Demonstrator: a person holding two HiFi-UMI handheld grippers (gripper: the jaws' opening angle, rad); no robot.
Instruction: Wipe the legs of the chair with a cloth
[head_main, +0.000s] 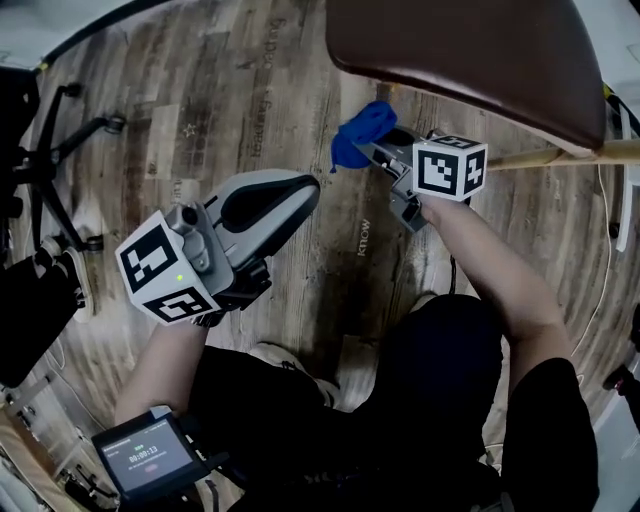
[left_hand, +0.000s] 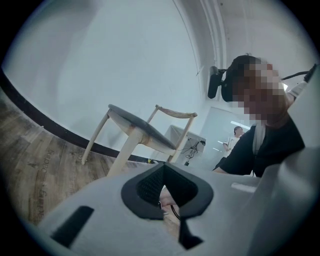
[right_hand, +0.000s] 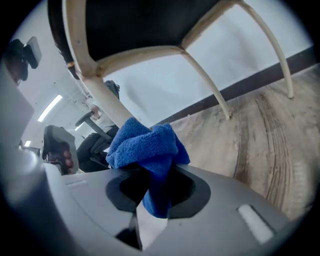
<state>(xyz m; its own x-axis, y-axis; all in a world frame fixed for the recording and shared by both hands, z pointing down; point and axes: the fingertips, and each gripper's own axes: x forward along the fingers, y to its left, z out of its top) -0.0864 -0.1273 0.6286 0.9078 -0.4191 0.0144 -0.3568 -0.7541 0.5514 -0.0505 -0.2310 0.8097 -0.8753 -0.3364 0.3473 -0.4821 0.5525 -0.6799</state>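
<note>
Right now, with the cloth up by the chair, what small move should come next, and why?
Probably press the blue cloth against the pale chair leg just behind it and draw it along the leg. The right tongs are shut on the cloth under the seat; whether it touches the leg yet is unclear.

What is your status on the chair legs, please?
Right gripper shut on blue cloth, close by chair leg, contact unclear. Left gripper shut, empty. No obstruction seen.

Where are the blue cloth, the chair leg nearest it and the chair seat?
blue cloth (right_hand: 145, 142), right gripper view, bunched top.
chair leg (right_hand: 102, 95), right gripper view, upper stretch.
chair seat (head_main: 470, 50), head view, brown top surface.
</note>
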